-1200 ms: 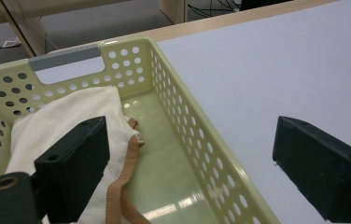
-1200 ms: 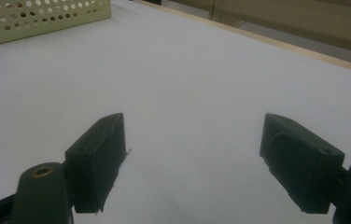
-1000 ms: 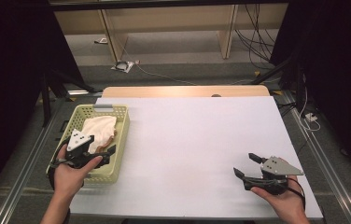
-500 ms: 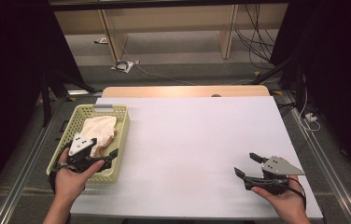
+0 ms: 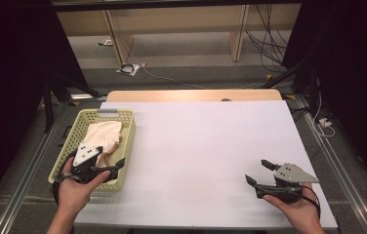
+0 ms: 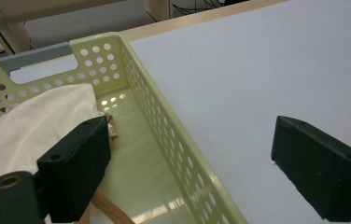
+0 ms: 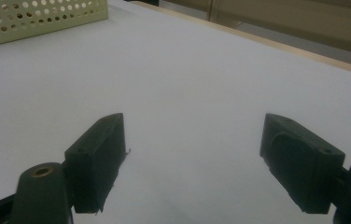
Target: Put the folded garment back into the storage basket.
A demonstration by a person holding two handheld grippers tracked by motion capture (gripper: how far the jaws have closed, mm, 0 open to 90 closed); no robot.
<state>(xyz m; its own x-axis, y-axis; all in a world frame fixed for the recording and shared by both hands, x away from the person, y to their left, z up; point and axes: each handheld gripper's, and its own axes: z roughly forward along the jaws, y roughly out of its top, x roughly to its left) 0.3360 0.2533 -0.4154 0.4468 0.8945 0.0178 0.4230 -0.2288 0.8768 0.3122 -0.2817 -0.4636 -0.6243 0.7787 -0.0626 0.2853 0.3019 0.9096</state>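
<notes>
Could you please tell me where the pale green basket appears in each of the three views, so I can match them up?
High view: the basket sits at the left, on the white tabletop's left edge, with a cream cloth inside.
Left gripper view: the basket takes the left half, its perforated side wall running diagonally.
Right gripper view: one perforated wall crosses the top left corner.
Shared landmark: the white tabletop.

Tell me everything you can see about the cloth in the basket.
The cloth is cream, soft-looking fabric, lying crumpled and loosely folded inside the pale green perforated basket, towards its far left part. A tan strap or edge runs out from under it along the basket floor. The left gripper hovers over its near end, jaws open, not pinching it.
</notes>
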